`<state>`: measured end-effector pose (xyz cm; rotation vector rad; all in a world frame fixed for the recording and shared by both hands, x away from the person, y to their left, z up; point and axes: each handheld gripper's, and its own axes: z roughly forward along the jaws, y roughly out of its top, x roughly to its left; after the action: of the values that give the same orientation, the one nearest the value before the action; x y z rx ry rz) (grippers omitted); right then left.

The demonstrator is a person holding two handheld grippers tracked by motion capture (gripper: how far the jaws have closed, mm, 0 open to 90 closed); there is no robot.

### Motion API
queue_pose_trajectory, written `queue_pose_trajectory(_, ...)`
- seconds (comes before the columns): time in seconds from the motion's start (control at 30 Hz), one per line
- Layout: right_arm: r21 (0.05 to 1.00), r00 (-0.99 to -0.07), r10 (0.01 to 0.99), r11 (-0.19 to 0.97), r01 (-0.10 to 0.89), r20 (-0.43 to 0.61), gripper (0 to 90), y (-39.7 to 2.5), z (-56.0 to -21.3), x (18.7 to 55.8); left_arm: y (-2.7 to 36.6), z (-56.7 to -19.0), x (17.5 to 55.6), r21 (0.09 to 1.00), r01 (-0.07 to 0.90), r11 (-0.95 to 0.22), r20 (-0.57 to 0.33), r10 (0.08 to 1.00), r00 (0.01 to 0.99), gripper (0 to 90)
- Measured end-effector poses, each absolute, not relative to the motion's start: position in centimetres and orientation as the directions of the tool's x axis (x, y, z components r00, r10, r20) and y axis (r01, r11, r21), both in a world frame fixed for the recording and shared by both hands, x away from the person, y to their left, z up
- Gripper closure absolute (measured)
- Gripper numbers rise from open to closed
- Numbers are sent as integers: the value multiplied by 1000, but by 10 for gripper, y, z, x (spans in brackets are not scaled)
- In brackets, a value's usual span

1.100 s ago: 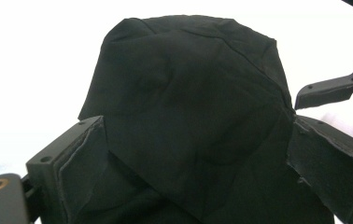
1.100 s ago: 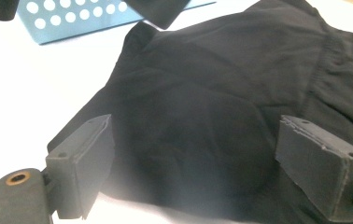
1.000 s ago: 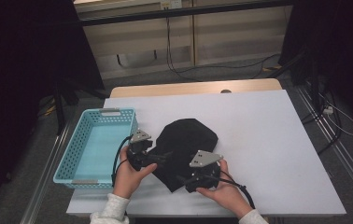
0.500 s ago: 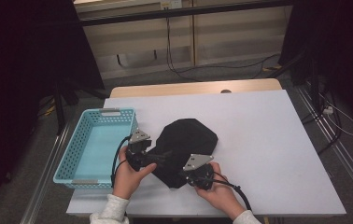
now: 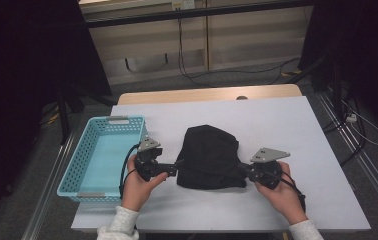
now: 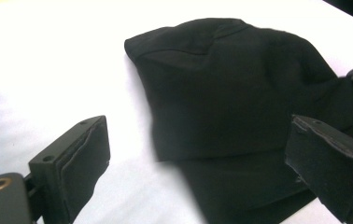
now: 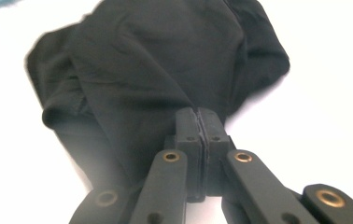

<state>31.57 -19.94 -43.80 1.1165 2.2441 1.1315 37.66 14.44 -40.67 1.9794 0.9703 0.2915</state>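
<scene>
Basket [image 5: 84, 160], light blue, perforated walls, at lower left of high view on left edge of white table [image 5: 302, 130]; interior bare. Just right of basket: left gripper [image 5: 173, 168], held in left hand [image 5: 138, 181], jaws pointing right toward black cloth [image 5: 209, 157]. Left gripper view: jaws wide apart, one pad at lower left of frame, other at lower right, nothing clamped between; cloth [image 6: 230, 93] fills centre and right of frame, its near folded edge lying between the two jaws, contact with right-hand pad not resolvable. Cloth in high view at centre of frame, crumpled mound, rounded at top, lower edge flatter, resting on table between both grippers. Right gripper [image 5: 245, 171] at lower right of cloth, held in right hand [image 5: 282, 192], grey three-cornered plate on top, cable trailing toward wrist. Right gripper view: jaws pressed together at lower centre of frame, a pinch of cloth [image 7: 156, 65] edge caught at tips; fabric pulled into a taut fold from tips toward upper left. White sleeves at bottom edge of high view.
</scene>
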Motion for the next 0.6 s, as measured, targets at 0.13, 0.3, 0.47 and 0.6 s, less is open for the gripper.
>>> queue_pose_trajectory(0.13, 775, -582, 813, 389, 498, -33, 891, -211, -441, 317, 141, -409, 376, 795, 521, -310, -158, 724, 671, 72)
queue_pose_trajectory(0.3, 795, -595, 803, 387, 467, -42, 707, -206, -439, 315, 142, -410, 376, 793, 522, -314, -153, 726, 670, 73)
queue_pose_trajectory(0.47, 838, -620, 782, 374, 397, -56, 408, -186, -431, 314, 142, -412, 377, 791, 527, -310, -158, 729, 667, 73)
queue_pose_trajectory(0.6, 837, -657, 748, 417, 354, -94, 318, -159, -431, 316, 142, -415, 376, 786, 532, -316, -159, 728, 667, 73)
